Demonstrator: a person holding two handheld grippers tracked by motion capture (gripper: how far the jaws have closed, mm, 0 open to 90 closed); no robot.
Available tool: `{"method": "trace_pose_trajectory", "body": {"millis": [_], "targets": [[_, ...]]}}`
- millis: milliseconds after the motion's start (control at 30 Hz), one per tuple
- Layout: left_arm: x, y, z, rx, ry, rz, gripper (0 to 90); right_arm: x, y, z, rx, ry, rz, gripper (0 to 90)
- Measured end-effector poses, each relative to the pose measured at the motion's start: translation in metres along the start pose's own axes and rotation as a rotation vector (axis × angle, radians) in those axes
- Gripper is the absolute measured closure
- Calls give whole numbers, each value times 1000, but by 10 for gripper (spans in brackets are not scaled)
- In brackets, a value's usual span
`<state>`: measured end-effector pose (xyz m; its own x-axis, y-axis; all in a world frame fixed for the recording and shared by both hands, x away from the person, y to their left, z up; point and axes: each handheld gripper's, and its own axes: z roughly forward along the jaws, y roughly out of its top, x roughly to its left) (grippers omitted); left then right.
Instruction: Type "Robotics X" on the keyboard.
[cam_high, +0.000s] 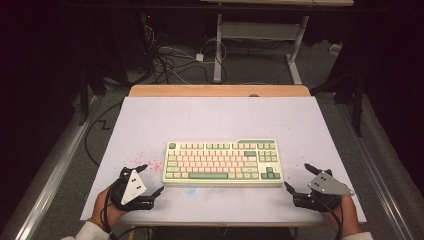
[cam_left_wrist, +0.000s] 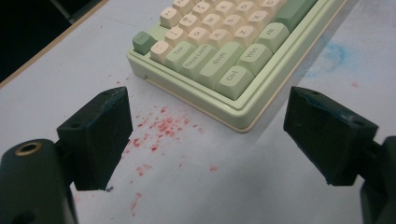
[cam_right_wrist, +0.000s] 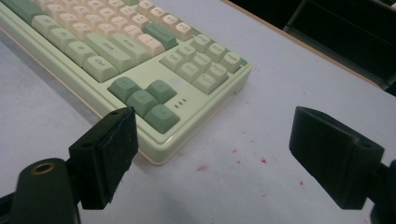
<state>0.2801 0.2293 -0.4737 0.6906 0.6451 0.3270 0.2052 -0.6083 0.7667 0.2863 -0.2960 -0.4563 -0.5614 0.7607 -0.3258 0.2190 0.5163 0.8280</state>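
A pale green keyboard with cream and green keys lies flat in the middle of the white table top. My left gripper rests near the front left, open, jaws pointing toward the keyboard's front left corner. My right gripper is at the front right, open and empty. In the left gripper view the left gripper frames that corner with nothing between the jaws. In the right gripper view the right gripper frames the keyboard's front right corner, near the arrow keys.
Red speckles stain the table left of the keyboard, and a faint blue smudge lies in front of it. A wooden edge runs along the table's far side. Cables and desk legs stand on the floor beyond.
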Motion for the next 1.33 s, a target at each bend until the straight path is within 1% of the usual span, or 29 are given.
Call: {"method": "trace_pose_trajectory", "body": {"millis": [100, 300, 500, 933, 1067, 1333], "targets": [[1, 1, 1, 5, -3, -1, 148, 1, 0, 0, 2, 6, 1, 161], [-1, 3, 3, 3, -8, 3, 148, -1, 0, -2, -5, -4, 8, 160], [-1, 2, 3, 2, -7, 5, 148, -1, 1, -3, -10, -6, 7, 160], [1, 2, 4, 8, -4, 4, 148, -2, 0, -2, -6, 1, 21, 158], [1, 3, 5, 8, -5, 3, 148, -2, -1, -2, -6, 2, 16, 158], [1, 3, 5, 7, -3, 1, 148, -3, -2, -2, -4, -2, 22, 158]]}}
